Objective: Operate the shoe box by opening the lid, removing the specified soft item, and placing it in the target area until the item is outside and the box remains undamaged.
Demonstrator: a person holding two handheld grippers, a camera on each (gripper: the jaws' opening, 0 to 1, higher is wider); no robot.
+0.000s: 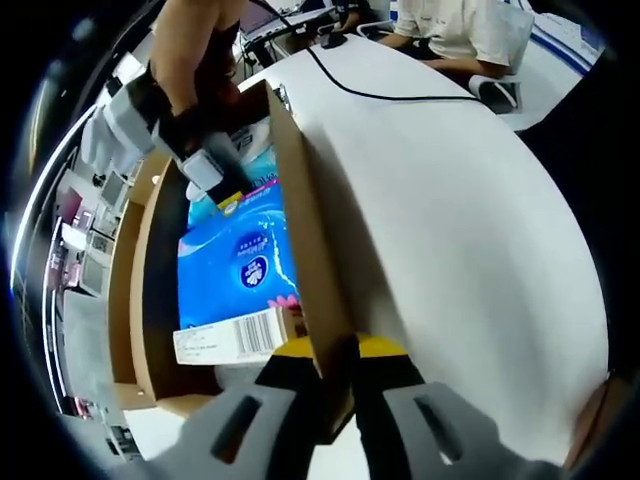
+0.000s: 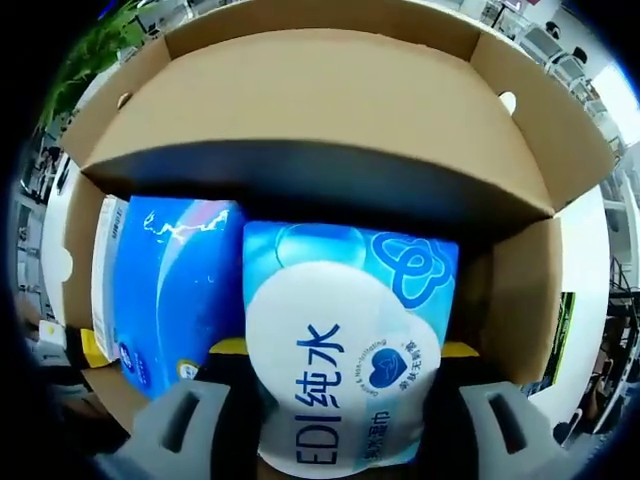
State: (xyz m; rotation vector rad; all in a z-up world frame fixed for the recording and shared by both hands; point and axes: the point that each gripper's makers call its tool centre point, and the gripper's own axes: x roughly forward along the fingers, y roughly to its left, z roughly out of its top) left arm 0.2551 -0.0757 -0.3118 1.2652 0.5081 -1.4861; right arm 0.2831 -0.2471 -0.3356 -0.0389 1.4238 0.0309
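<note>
Spanning the right half of the left gripper view, a white table point(image 1: 470, 230) carries a black cable point(image 1: 380, 92) that runs toward its far edge, where a seated person in a light shirt point(image 1: 450, 25) is cut off at the top. Shelving and bright strip lights curve down the left side of that view, too warped to read.

On the table stands the brown cardboard shoe box point(image 1: 300, 210), its lid up — in the right gripper view the raised lid point(image 2: 320, 100) arches over the interior and shades the back wall. The left gripper point(image 1: 340, 400) sits closed on the box's near wall edge, the cardboard pinched between its jaws.

Inside the box lie two soft packs. A deep blue tissue pack point(image 1: 235, 265) with a barcode label point(image 1: 225, 338) lies along the bottom. Beside it, in the right gripper view, a light blue wipes pack point(image 2: 345, 360) with a white oval label and blue lettering fills the gap between the right gripper point(image 2: 340, 425) jaws — both jaws press its sides, so it is gripped, and it remains inside the box.

In the left gripper view the right gripper reaches down into the far end of the box, with a bare forearm point(image 1: 190, 50) above it; its jaw tips are hidden by packs and cardboard. The print on both packs is partly cut off.
</note>
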